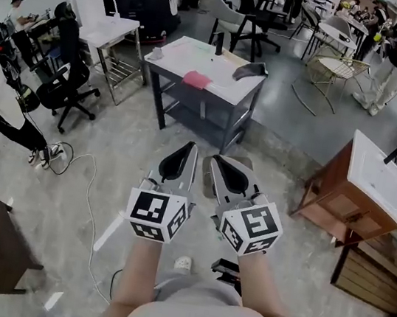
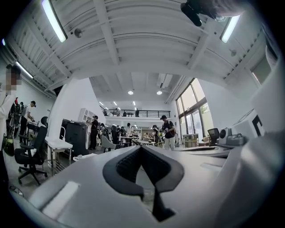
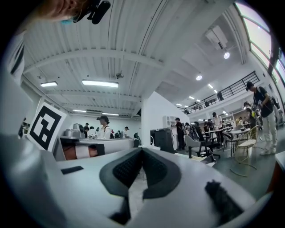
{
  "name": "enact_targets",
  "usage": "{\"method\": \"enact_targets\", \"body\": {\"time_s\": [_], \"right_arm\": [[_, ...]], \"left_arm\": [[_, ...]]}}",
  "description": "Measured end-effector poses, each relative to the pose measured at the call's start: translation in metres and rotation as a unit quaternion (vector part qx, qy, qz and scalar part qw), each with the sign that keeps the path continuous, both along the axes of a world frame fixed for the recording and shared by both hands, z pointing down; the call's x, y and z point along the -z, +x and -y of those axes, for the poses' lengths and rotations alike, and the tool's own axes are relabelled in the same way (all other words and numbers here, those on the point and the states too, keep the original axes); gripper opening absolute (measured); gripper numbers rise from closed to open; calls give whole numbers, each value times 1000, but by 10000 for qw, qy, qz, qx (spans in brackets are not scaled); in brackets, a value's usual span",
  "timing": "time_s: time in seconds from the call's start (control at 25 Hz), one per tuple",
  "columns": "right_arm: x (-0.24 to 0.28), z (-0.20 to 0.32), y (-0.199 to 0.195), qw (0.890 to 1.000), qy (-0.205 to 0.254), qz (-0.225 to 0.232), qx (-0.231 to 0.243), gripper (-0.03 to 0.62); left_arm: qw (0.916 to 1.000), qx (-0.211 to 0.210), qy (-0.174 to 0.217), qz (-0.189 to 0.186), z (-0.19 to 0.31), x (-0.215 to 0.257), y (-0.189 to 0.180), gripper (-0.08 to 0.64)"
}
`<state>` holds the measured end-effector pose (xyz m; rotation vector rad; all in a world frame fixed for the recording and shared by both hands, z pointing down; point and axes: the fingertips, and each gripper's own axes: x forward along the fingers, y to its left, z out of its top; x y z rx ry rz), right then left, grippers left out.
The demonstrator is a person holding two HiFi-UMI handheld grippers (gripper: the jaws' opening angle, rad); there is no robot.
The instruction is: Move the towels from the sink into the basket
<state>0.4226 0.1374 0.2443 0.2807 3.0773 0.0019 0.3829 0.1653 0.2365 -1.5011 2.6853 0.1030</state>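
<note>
Head view: two grey hand-held two-jaw grippers side by side at frame centre, each carrying one cube with square markers, both pointing level and away from the body toward the table.
Left gripper [image 1: 193, 147]: jaws together, tips touching, nothing between them; same reading in the left gripper view [image 2: 141, 148].
Right gripper [image 1: 214, 159]: jaws together, tips touching, nothing between them; same reading in the right gripper view [image 3: 142, 149].
Sink: one white rectangular basin [image 1: 374, 178] set in a brown wooden cabinet [image 1: 327, 197], at the right of the frame, well apart from both grippers; long axis not clear from this angle.
Tap: one black tap [image 1: 393, 154] on the far right rim of the basin, leaning toward the bowl.
Towels in sink: not discernible from this angle.
Pink cloth: one pink towel-like cloth [image 1: 196, 80], lying flat on the table, long axis running left to right in the frame.
Table: one dark grey metal table with a white top [image 1: 192, 54], directly ahead of both grippers, apart from them.
Dark object: one dark grey curved item [image 1: 251, 70] on the right end of the table top, apart from the pink cloth.
</note>
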Motion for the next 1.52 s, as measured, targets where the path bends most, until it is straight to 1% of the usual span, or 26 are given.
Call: {"method": "enact_targets", "body": {"time_s": [0.2, 0.36, 0.48, 0.64, 0.84, 1.04, 1.16, 1.24, 1.44, 1.52], "right_arm": [[1, -2, -42, 9999, 54, -16, -132, 17], [4, -4, -65, 9997, 145, -35, -215, 17], [2, 1, -78, 9993, 153, -78, -323, 17], [-5, 0, -91, 9992, 116, -135, -355, 17], [-12, -2, -107, 9992, 121, -229, -321, 17], [-20, 5, -137, 9991, 79, -310, -294, 17], [-21, 9, -155, 9992, 64, -304, -245, 17], [-22, 10, -166, 9993, 58, -303, -200, 17], [-24, 19, -194, 9994, 62, -321, -130, 17], [-25, 27, -205, 9994, 42, -316, -144, 17]], "left_arm": [[9999, -134, -23, 41, -3, -1, -39, 8], [9997, -54, 108, -228, -10, -5, -74, 8], [9995, -148, 130, -265, -5, -7, -86, 8], [9993, -237, 93, -258, -3, -13, -95, 8], [9992, -156, 111, -350, -9, -19, -113, 8], [9989, -83, 132, -442, -14, -30, -140, 8], [9991, -217, 63, -346, -8, -33, -149, 8], [9992, -210, 22, -338, -4, -34, -158, 8], [9987, -74, 41, -495, 6, -37, -192, 8], [9984, -80, 41, -552, 14, -39, -204, 8]]}}
